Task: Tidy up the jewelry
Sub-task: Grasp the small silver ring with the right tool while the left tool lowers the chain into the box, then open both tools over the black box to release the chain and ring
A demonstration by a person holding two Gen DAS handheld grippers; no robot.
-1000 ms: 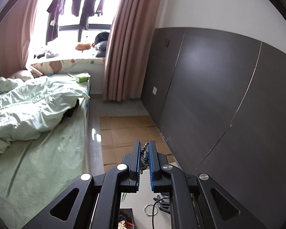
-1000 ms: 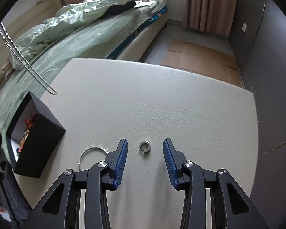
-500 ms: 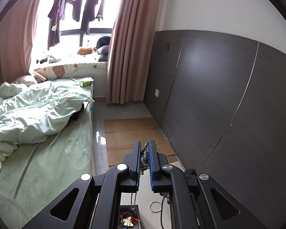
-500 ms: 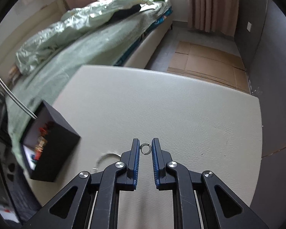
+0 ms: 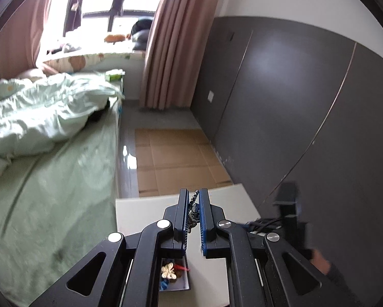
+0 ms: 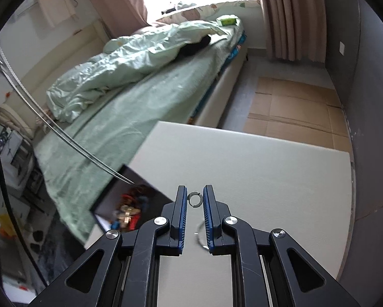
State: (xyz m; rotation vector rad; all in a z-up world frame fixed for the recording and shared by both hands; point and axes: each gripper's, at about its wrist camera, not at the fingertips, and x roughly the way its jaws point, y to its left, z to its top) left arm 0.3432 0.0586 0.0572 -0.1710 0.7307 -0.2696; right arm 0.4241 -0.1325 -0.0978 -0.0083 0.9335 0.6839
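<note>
My left gripper [image 5: 193, 195] is shut on a dark linked chain [image 5: 193, 211] that hangs between its blue pads. Straight below it lies an open black jewelry box [image 5: 175, 287] holding a pale butterfly brooch [image 5: 168, 271]. In the right wrist view the chain [image 6: 63, 133] runs down from the upper left, with its lower end at the box [image 6: 107, 199]. My right gripper [image 6: 194, 192] is shut on a small silver ring [image 6: 194, 200], held above the white table [image 6: 268, 174]. A thin silver bangle [image 6: 201, 232] lies blurred on the table under the right gripper.
The box sits at the table's left edge, next to a bed with green bedding [image 6: 130, 81]. A dark wall panel [image 6: 370, 128] borders the table on the right. Cardboard sheets [image 6: 293, 110] cover the floor beyond. The right gripper's blurred body [image 5: 290, 204] shows beside cables [image 5: 265, 222].
The right gripper's jaws closed on the ring and lifted it off the table. The left gripper sank with the chain, and the box and table came into its view.
</note>
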